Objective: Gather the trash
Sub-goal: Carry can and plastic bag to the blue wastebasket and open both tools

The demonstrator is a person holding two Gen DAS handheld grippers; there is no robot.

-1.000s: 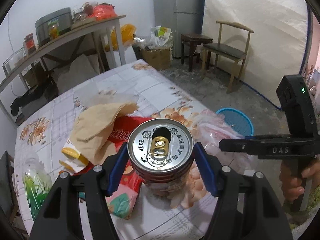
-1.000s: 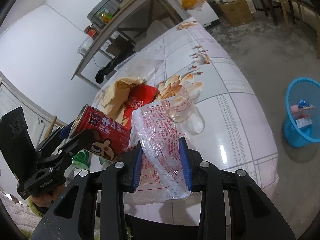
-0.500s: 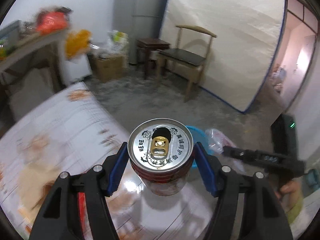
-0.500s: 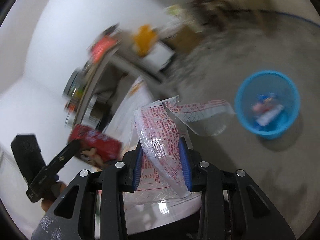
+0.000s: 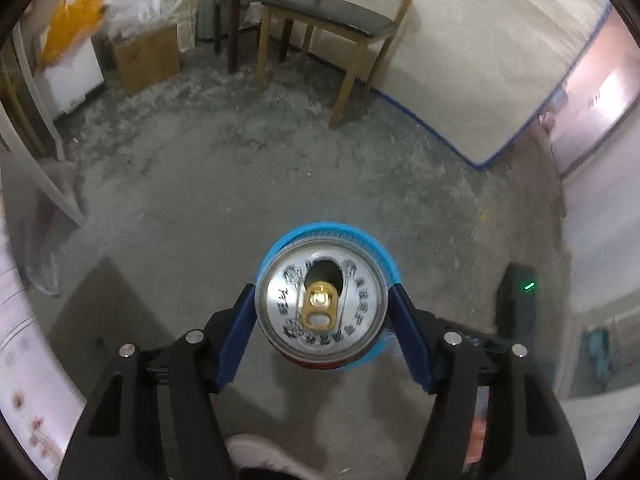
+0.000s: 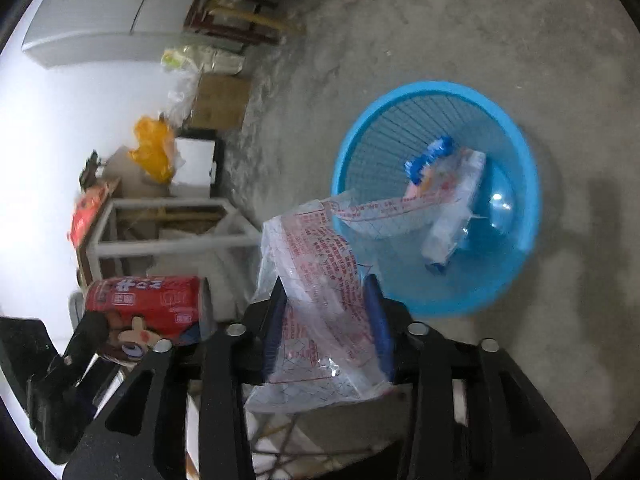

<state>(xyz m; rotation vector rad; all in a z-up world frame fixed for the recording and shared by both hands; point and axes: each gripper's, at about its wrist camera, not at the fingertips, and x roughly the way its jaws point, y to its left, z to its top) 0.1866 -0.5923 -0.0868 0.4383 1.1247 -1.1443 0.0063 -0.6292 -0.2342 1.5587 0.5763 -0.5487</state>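
My left gripper (image 5: 322, 304) is shut on a red drink can (image 5: 321, 300), seen top-on with its opened silver lid and gold tab. The can hangs right over the blue trash basket (image 5: 298, 236), whose rim shows behind it. My right gripper (image 6: 328, 312) is shut on a clear plastic bag (image 6: 320, 280) with red print, held beside the near rim of the same basket (image 6: 516, 264). The basket holds some wrappers (image 6: 452, 192). The can (image 6: 148, 304) and the left gripper also show at the left of the right wrist view.
A wooden chair (image 5: 332, 20) and a dark stool (image 5: 248, 4) stand at the far wall, with a cardboard box (image 5: 146, 56) to their left. The floral table's edge (image 5: 24, 360) is at the left. A shoe (image 5: 264, 456) is below the left gripper.
Both grippers have swung away from the table and out over the floor to the blue basket, each still holding its item. The can now hangs over the basket.
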